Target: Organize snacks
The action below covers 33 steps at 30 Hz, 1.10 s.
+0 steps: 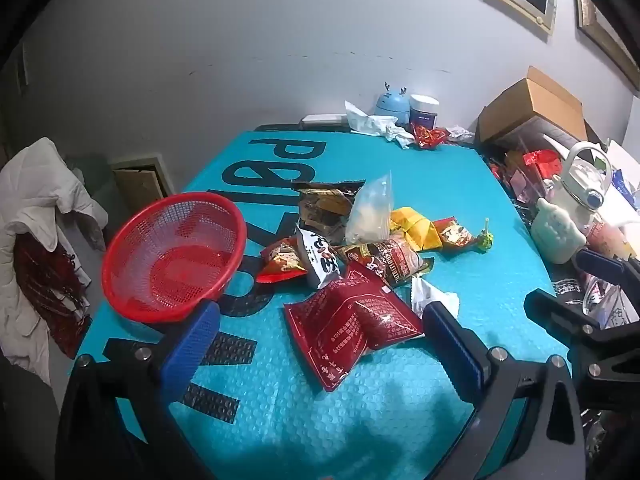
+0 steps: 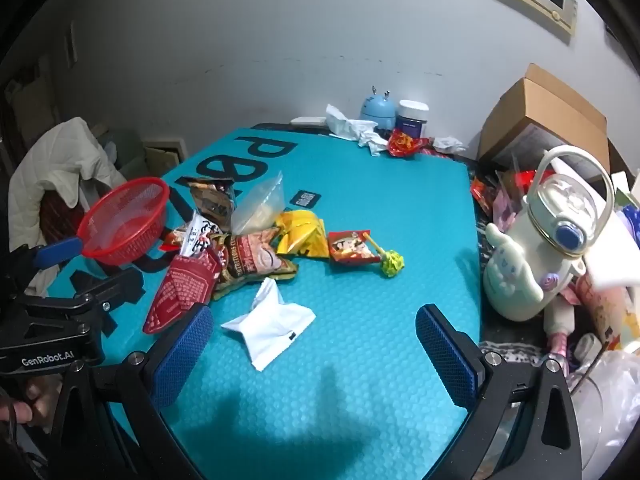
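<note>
A heap of snack packets lies mid-table on the teal bubble-wrap sheet [image 1: 400,400]. A dark red pouch [image 1: 352,328] sits nearest my left gripper [image 1: 320,344], which hovers open just short of it. An empty red mesh basket [image 1: 172,248] stands to the left of the heap. In the right wrist view the same heap [image 2: 256,256] and basket [image 2: 124,220] lie left of centre. A white packet [image 2: 272,320] lies just ahead of my right gripper [image 2: 316,340], open with nothing between its fingers. A yellow-green lollipop [image 2: 390,262] rests right of the heap.
A cream kettle-shaped bottle [image 2: 560,232] and a cluttered pile line the table's right edge, with a cardboard box [image 2: 544,120] behind. Crumpled tissue [image 2: 352,126], a blue gadget and a jar sit at the far edge. A white jacket [image 1: 36,216] hangs on the left.
</note>
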### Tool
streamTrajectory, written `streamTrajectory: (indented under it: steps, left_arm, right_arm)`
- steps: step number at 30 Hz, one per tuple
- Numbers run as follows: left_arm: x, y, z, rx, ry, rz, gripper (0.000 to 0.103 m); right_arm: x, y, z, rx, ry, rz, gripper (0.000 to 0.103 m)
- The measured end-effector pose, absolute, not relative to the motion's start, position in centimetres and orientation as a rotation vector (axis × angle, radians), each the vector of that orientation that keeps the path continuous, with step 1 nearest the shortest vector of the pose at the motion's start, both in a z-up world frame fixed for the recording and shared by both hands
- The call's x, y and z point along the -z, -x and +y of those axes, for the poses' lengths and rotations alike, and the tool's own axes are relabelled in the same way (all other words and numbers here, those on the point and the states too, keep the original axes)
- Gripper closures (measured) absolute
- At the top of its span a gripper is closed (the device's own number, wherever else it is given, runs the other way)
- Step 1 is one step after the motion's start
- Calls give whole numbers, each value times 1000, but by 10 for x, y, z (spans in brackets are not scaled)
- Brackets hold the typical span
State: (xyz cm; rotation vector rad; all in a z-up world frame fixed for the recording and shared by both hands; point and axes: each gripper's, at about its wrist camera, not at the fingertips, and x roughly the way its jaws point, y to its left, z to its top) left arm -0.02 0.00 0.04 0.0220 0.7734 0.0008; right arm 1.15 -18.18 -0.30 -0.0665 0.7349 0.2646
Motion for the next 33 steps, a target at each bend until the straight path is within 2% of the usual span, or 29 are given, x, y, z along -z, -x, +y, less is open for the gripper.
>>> streamTrajectory:
  steps: [33]
  left_arm:
    - [-8,4,1,43,-16,743,0]
  right_arm:
    - [4,-16,-180,-275,56,730,0]
